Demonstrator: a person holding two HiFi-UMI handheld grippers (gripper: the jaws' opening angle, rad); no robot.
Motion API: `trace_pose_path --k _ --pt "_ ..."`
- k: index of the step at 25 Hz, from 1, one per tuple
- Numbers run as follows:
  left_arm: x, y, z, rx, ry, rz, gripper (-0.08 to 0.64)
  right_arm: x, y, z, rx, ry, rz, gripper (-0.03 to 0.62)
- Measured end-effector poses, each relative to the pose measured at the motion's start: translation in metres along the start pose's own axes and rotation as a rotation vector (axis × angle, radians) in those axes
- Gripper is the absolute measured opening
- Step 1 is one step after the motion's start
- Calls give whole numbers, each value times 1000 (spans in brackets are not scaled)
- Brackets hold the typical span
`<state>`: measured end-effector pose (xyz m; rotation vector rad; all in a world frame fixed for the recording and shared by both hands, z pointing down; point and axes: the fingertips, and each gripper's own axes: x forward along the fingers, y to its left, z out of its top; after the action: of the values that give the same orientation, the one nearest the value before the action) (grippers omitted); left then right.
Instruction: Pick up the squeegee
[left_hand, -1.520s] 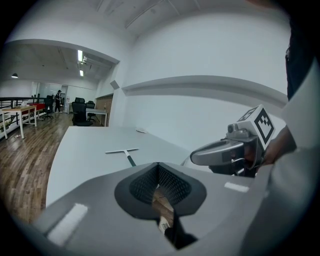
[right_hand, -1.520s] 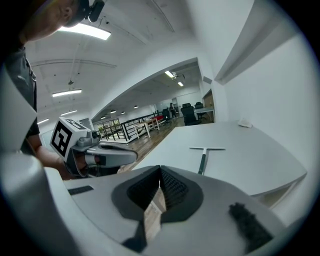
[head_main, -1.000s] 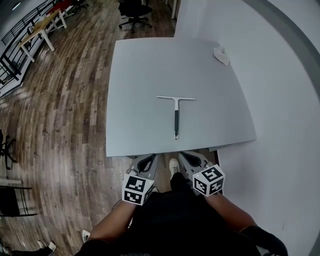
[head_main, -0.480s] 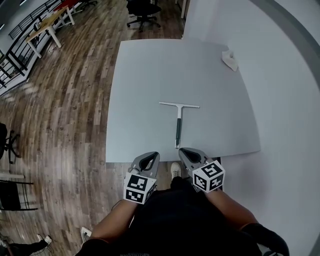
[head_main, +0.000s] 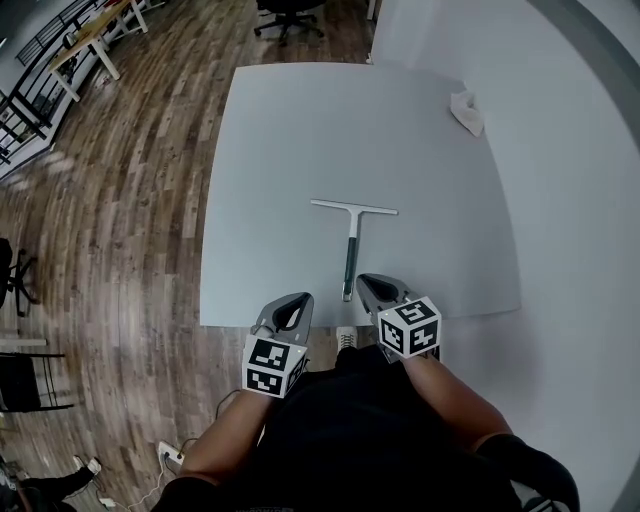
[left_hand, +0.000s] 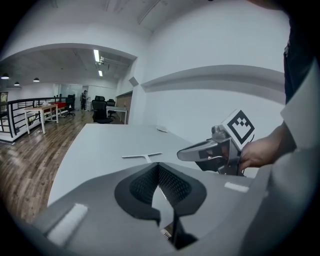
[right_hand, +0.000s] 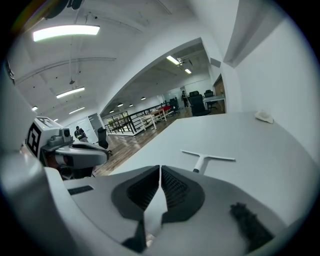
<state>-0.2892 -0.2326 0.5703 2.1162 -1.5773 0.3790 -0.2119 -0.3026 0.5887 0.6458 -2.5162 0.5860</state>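
The squeegee (head_main: 350, 243) lies flat on the grey table (head_main: 280, 150), its white blade away from me and its dark handle pointing back toward me. It also shows in the left gripper view as a squeegee (left_hand: 142, 156) and in the right gripper view as a squeegee (right_hand: 207, 159). My right gripper (head_main: 372, 287) is shut and empty, just right of the handle's near end at the table's front edge. My left gripper (head_main: 287, 310) is shut and empty too, hanging at the front edge, left of the handle.
A crumpled white cloth (head_main: 467, 112) lies at the table's far right corner by the white wall (head_main: 580, 200). Wooden floor (head_main: 110, 230) runs along the left, with an office chair (head_main: 285, 12) beyond the table's far end.
Both grippers have moved forward to the table's front edge, the right one closing in on the squeegee's handle end. The squeegee has not moved.
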Motion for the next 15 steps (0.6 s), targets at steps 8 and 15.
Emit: trace_pose_path --k 8,15 --pt "29 15 -5 -69 35 59 8 47 -53 -19 115 96 14 12" --pt "49 19 -8 -69 52 101 8 91 -93 -36 185 156 12 95"
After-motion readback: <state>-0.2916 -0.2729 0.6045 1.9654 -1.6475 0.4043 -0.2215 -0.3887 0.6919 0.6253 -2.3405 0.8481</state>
